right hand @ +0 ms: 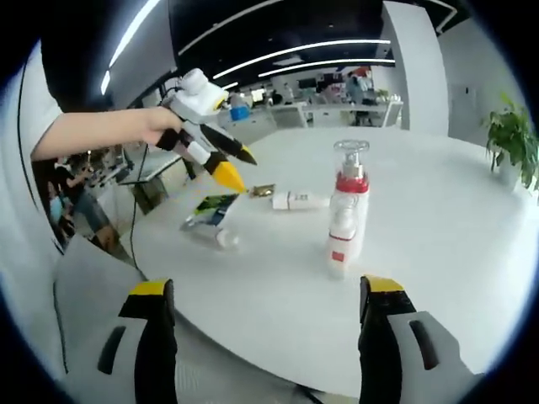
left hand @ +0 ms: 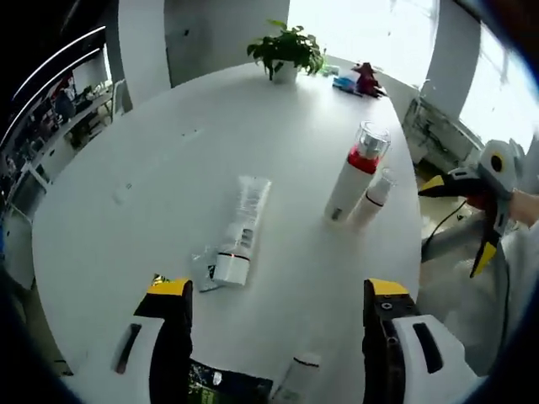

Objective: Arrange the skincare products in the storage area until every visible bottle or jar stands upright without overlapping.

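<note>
Left gripper (left hand: 274, 316): jaws spread wide, holding nothing, poised above the white table (left hand: 126, 210). Directly ahead between the jaws lies the white tube (left hand: 242, 231), flat on its side. Its long axis runs away from the gripper and leans slightly toward the pump bottle (left hand: 355, 172), with the cap end nearest the jaws. A crumpled clear wrapper (left hand: 205, 269) touches the cap end.

Right gripper (right hand: 261, 324): jaws likewise spread and empty, at the table edge just short of the pump bottle.

The pump bottle stands upright, white body, red collar, clear cap; a smaller white bottle (left hand: 373, 195) stands upright, touching it or just beside it. The tube is well apart from the pump bottle, and the left gripper is judged nearer to it. Righting the tube appears to be the pending step.
</note>
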Available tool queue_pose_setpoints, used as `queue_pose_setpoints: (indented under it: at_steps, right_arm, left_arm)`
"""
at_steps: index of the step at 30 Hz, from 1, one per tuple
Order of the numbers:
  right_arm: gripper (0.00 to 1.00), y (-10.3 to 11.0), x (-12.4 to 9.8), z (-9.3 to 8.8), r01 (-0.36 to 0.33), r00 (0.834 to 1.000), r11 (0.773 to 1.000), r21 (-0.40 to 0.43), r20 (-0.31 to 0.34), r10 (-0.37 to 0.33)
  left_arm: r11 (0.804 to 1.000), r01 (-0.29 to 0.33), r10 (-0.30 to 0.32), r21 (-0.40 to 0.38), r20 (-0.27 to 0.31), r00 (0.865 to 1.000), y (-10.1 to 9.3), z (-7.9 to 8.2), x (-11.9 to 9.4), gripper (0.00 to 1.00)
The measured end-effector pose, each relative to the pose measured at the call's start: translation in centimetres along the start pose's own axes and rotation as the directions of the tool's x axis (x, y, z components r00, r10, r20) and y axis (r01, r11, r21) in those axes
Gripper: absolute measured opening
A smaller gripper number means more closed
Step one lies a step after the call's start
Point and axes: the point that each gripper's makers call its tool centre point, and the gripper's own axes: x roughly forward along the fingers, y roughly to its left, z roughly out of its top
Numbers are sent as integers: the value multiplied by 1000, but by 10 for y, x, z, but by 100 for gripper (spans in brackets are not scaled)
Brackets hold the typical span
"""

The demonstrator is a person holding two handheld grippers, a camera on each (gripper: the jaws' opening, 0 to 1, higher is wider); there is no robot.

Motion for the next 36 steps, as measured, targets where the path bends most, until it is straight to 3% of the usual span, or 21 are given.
queue_pose_setpoints:
  at_steps: [5, 16, 17, 19, 27, 31, 36]
  right_arm:
    - [90, -1, 1, 1, 11, 1000, 1000, 14, 4, -11]
    - [89, -8, -2, 2, 43, 999, 998, 38, 20, -44]
    - [89, -8, -2, 2, 44, 999, 998, 36, 19, -45]
    - [89, -8, -2, 2, 47, 999, 998, 37, 18, -47]
    - [88, -10, -4, 2, 53, 998, 997, 55, 23, -55]
    - [88, -11, -4, 2, 54, 998, 997, 60, 24, -55]
    - [88, -12, -3, 0, 53, 998, 996, 66, 22, -55]
  left_arm:
    - [1000, 10, -10, 15, -14, 1000, -1, 14, 15, 80]
    - [999, 37, -34, 35, -82, 996, 6, 17, 42, 77]
    - [999, 35, -32, 36, -79, 996, 16, 22, 51, 77]
    - [999, 40, -37, 36, -79, 996, 19, 24, 57, 76]
    - [996, 76, -69, 45, -130, 989, 18, 27, 82, 75]
    - [995, 89, -81, 49, -153, 985, 27, 27, 96, 75]
    - [995, 90, -80, 50, -171, 982, 20, 30, 97, 74]
